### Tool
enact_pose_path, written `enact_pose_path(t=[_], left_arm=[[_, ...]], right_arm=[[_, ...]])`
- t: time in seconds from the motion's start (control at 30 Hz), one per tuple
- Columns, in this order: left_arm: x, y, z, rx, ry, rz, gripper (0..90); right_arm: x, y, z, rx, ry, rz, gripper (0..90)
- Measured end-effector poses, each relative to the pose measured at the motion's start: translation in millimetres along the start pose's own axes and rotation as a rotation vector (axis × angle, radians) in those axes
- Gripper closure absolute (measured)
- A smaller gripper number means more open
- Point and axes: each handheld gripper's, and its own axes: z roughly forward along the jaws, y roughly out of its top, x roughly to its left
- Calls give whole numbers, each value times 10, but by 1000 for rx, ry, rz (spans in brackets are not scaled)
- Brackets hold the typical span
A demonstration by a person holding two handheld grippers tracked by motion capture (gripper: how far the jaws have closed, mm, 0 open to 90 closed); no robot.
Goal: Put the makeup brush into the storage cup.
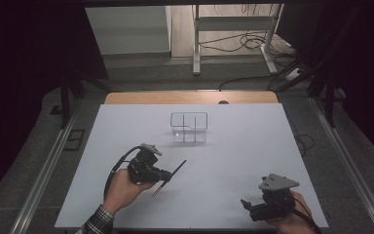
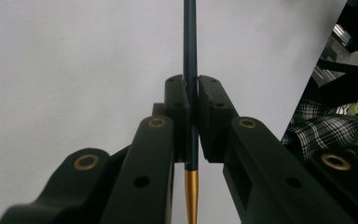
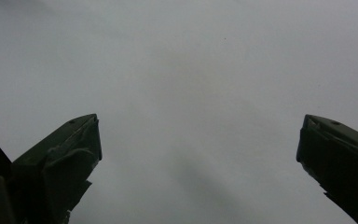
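Left hand-held gripper [image 1: 164, 176] is clamped on a pen [image 1: 171, 177], near the surface's [image 1: 233, 146] front left. The pen's long axis runs 1 to 7 o'clock, brass-coloured tip toward us. The clear, rigid plastic organizer [image 1: 189, 126] lies at 1 o'clock from it; the left hand is nearer. The pen is slim, dark and smooth. Right hand-held gripper [image 1: 246, 203] has jaws wide apart, holding nothing, above the matte white surface.

My left gripper [image 1: 165, 176], in my left hand [image 1: 126, 190], has its jaws pinched tight on the thin pen [image 1: 171, 177], well short of the clear organiser [image 1: 190, 127]. My right gripper [image 1: 246, 204] sits lower right of that organiser, jaws spread wide with nothing between them.
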Motion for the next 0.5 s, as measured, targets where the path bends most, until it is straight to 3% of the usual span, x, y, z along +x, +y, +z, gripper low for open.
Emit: enact_pose_path(t=[0.5], left_arm=[[-65,40,94,20,-38,38,839]], right_arm=[[140,179,96,14,-19,-126,54]])
